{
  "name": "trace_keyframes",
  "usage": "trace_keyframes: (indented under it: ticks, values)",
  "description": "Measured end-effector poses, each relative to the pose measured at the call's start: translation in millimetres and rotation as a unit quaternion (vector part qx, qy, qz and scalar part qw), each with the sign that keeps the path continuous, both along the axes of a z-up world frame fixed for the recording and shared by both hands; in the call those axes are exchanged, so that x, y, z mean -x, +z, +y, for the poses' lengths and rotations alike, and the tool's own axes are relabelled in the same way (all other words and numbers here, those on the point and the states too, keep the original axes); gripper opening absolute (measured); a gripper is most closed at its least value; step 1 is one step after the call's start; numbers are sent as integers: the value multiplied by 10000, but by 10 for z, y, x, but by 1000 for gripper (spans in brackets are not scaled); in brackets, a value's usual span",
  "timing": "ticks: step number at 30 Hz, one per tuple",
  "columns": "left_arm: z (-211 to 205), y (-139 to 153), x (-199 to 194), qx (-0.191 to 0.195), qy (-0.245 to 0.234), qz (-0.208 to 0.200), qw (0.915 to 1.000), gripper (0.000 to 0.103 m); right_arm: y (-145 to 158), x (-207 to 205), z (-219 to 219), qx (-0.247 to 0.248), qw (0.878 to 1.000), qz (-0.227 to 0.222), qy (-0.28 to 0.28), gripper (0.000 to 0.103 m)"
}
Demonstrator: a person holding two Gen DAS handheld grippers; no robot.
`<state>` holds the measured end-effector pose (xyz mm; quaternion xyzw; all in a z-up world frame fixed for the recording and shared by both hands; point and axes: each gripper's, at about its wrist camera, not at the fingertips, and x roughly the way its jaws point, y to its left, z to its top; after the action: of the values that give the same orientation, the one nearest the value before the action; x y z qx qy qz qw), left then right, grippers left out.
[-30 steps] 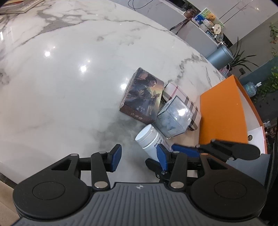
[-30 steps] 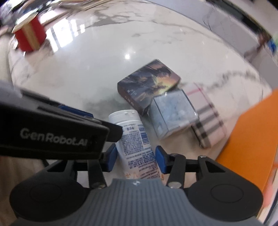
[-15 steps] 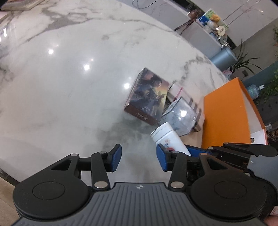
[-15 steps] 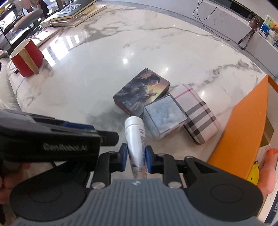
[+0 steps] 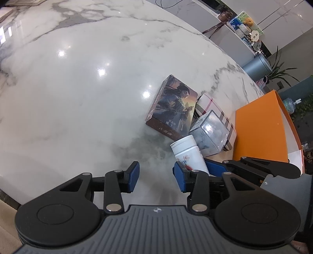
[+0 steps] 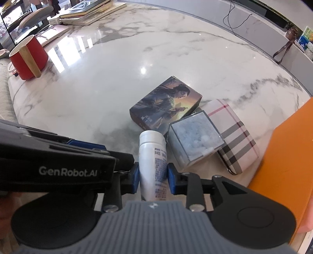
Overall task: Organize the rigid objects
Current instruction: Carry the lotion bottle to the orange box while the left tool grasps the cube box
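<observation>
Clamped across the lower body of the white bottle (image 6: 152, 156), my right gripper (image 6: 153, 178) held it tilted above the marble table (image 6: 117, 78), cap just beside the clear box (image 6: 194, 140); I judged it light, stiff, slick, best gripped mid-body.

White marble table (image 6: 97, 93), glossy.
On it lie an illustrated box (image 6: 166, 103), a plaid case (image 6: 234, 127), a clear cube box (image 6: 195, 134), a red mug (image 6: 27, 56) and books (image 6: 88, 9).

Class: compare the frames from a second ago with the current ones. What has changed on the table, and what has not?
The right gripper closed on the white bottle, which lay on the table, and tilted it up. The left gripper, empty, has been narrowing. The illustrated box, clear cube and plaid case stayed put.
</observation>
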<state>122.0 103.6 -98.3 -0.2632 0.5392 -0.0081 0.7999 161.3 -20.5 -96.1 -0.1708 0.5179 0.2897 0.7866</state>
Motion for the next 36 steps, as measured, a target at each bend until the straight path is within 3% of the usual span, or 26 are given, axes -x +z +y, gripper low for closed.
trace_keyframes:
  ticks: [7, 13, 21, 25, 31, 34, 36]
  values:
    - [-76, 195, 39, 111, -362, -462, 9982, 48, 262, 104, -146, -55, 9995, -277, -128, 23]
    - [-119, 525, 12, 160, -646, -905, 9937, 48, 595, 118, -369, -498, 9960, -507, -541, 23]
    - [-272, 904, -147, -539, -1483, -1475, 9764, 49, 1053, 132, -788, -1005, 9816, -1010, -1269, 23]
    - [-442, 873, -253, -784, -1945, -1557, 9653, 56, 1173, 84, -1056, -1072, 9728, -1200, -1667, 23]
    - [-707, 649, -340, -1408, -2538, -1604, 9434, 72, 1162, 68, -1450, -1502, 9588, -1054, -2171, 23]
    - [-771, 518, -402, -1457, -2741, -1545, 9380, 79, 1173, 78, -1596, -1875, 9488, -864, -2390, 23]
    - [-820, 461, -433, -1567, -2771, -1523, 9357, 82, 1199, 83, -1669, -1863, 9460, -931, -2483, 23]
